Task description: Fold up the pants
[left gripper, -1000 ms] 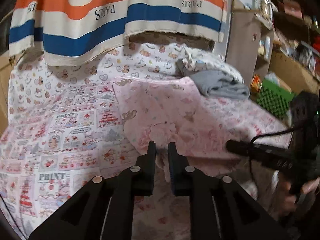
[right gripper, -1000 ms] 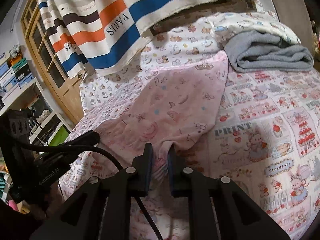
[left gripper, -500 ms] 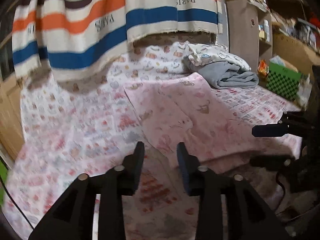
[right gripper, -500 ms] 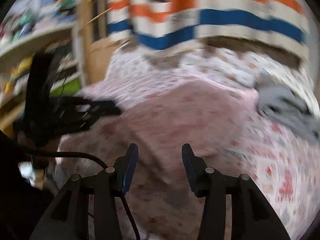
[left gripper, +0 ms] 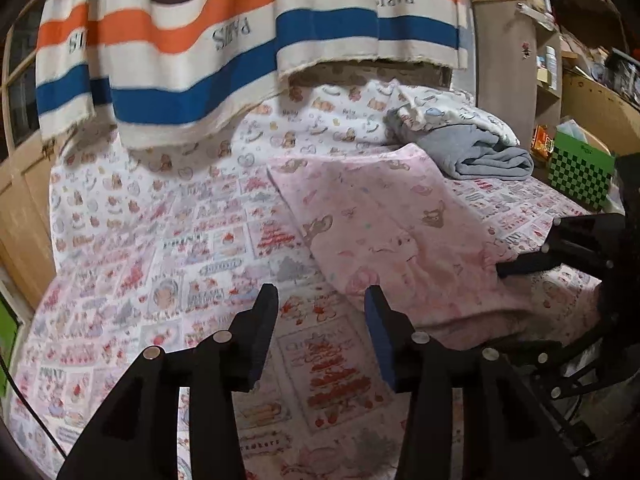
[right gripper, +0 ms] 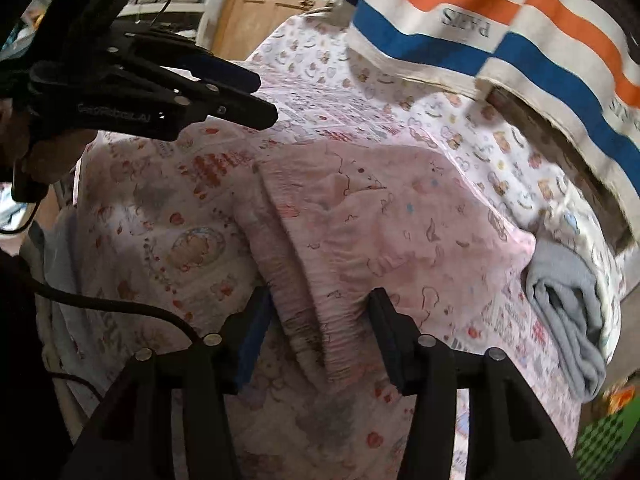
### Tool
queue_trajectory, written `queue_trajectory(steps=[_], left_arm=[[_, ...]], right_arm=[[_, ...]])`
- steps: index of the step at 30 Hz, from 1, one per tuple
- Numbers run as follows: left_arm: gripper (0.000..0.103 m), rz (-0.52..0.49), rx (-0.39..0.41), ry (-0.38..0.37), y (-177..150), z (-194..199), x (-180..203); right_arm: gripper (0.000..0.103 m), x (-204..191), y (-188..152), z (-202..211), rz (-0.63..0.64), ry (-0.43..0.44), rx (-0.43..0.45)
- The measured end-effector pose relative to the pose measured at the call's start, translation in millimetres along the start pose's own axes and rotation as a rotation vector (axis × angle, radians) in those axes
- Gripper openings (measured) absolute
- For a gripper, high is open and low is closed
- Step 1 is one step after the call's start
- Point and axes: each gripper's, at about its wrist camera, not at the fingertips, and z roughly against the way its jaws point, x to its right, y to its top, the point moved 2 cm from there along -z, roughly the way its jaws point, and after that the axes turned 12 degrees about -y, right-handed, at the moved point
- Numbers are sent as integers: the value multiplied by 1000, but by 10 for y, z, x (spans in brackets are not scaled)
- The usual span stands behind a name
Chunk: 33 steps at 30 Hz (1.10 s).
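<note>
The pink printed pants (left gripper: pixel 392 232) lie folded on the patterned bedsheet (left gripper: pixel 168 240). My left gripper (left gripper: pixel 320 312) hovers over bare sheet just left of the pants' near edge. Its jaws are opening, with nothing between them. In the right wrist view the pants (right gripper: pixel 380 220) show their ribbed waistband (right gripper: pixel 304 300) at the near end. My right gripper (right gripper: pixel 320 312) is over that band, jaws opening, and the band lies between the fingers with the pads clear of it. The left gripper (right gripper: pixel 224 92) appears at the upper left there, and the right gripper (left gripper: pixel 560 248) at the right edge of the left view.
A striped cloth (left gripper: pixel 240 40) printed PARIS hangs over the back of the bed. A folded grey garment (left gripper: pixel 480 156) and a printed white one (left gripper: pixel 440 108) lie behind the pants. A green checkered box (left gripper: pixel 580 172) and shelves stand on the right, a wooden door (right gripper: pixel 272 0) on the left.
Both grippers held pink fabric a second ago and have let it go, jaws spreading. The left view swung left off the pants. The right gripper rolled and shifted over the waistband.
</note>
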Motion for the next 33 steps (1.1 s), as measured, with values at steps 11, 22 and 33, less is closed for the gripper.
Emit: queue_trajectory(steps=[11, 22, 33], left_arm=[[47, 7, -18, -26, 30, -74, -13], [48, -5, 33, 13, 400, -95, -150], [50, 32, -8, -61, 867, -419, -437]], right_arm=[[63, 132, 60, -113, -65, 118, -47], [68, 947, 58, -33, -410, 146, 11], [68, 1974, -275, -500, -803, 90, -40]])
